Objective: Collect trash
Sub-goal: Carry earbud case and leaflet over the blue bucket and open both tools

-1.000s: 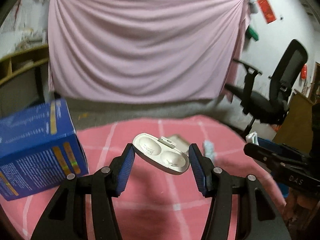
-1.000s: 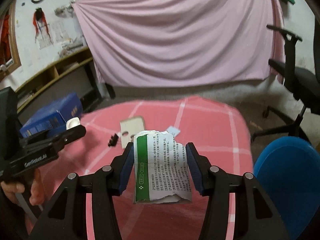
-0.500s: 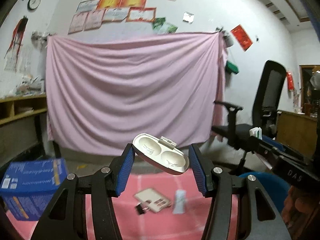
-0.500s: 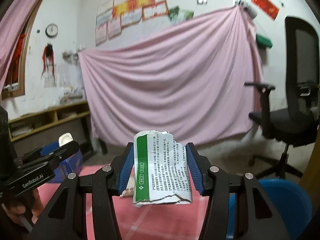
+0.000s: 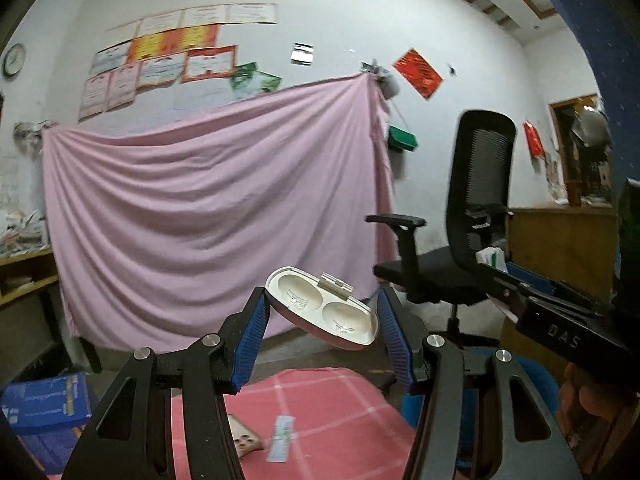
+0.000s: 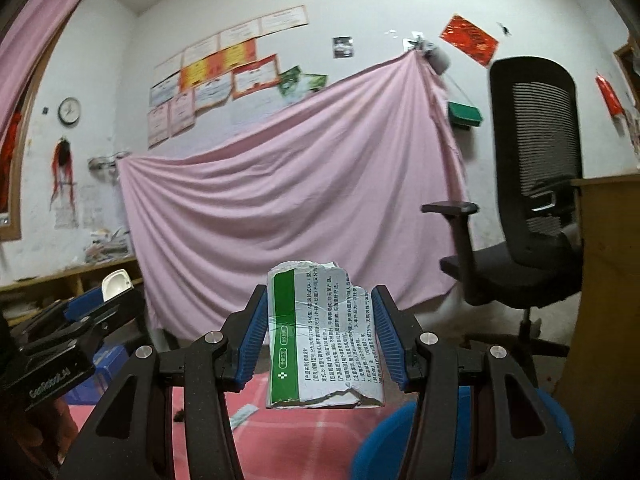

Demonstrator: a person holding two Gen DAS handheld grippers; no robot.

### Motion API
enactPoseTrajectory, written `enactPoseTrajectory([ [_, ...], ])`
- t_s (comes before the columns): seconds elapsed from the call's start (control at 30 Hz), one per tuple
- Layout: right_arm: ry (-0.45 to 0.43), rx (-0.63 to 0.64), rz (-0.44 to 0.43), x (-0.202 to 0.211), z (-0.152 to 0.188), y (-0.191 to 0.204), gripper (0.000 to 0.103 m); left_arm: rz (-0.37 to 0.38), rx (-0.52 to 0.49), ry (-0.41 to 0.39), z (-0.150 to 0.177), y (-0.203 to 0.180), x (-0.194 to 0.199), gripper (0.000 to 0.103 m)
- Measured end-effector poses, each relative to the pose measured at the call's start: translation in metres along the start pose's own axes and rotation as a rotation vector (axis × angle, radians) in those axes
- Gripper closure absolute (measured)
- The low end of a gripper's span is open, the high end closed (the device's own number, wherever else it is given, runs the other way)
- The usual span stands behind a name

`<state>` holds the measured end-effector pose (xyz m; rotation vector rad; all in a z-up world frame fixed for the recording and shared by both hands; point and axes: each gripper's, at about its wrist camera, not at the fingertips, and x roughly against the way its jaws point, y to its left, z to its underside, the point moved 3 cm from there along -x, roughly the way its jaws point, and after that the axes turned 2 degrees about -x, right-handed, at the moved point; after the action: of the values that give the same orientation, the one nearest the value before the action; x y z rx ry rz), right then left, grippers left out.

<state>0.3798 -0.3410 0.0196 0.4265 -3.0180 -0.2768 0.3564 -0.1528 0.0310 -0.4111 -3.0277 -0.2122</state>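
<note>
Blue-padded left gripper (image 5: 322, 326) clamps a white plastic case half (image 5: 322, 312), and the right gripper (image 6: 320, 334) pinches a torn printed wrapper (image 6: 324, 338). Both pieces ride above the pink table (image 5: 340, 404), beside the blue bin (image 6: 384, 440), probably for dropping

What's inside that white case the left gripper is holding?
The white case, clamped in the left gripper, shows two round hollows, both empty apart from small printed marks. Its pinkish underside is mostly turned away, so nothing there can be seen.
</note>
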Motion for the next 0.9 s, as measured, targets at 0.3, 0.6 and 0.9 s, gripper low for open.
enactPoseTrajectory([
  [0.3,0.038,-0.051,0.073,0.012,0.005,-0.048,0.053,0.092,-0.012,0.068,-0.004,-0.056,-0.034,0.053],
  [0.6,0.123,-0.115,0.150,0.017,0.018,-0.091,0.053,0.180,0.023,0.229,0.014,-0.089,-0.072,0.053],
  [0.9,0.241,-0.189,0.184,0.008,0.037,-0.122,0.053,0.234,0.096,0.414,0.032,-0.102,-0.113,0.053],
])
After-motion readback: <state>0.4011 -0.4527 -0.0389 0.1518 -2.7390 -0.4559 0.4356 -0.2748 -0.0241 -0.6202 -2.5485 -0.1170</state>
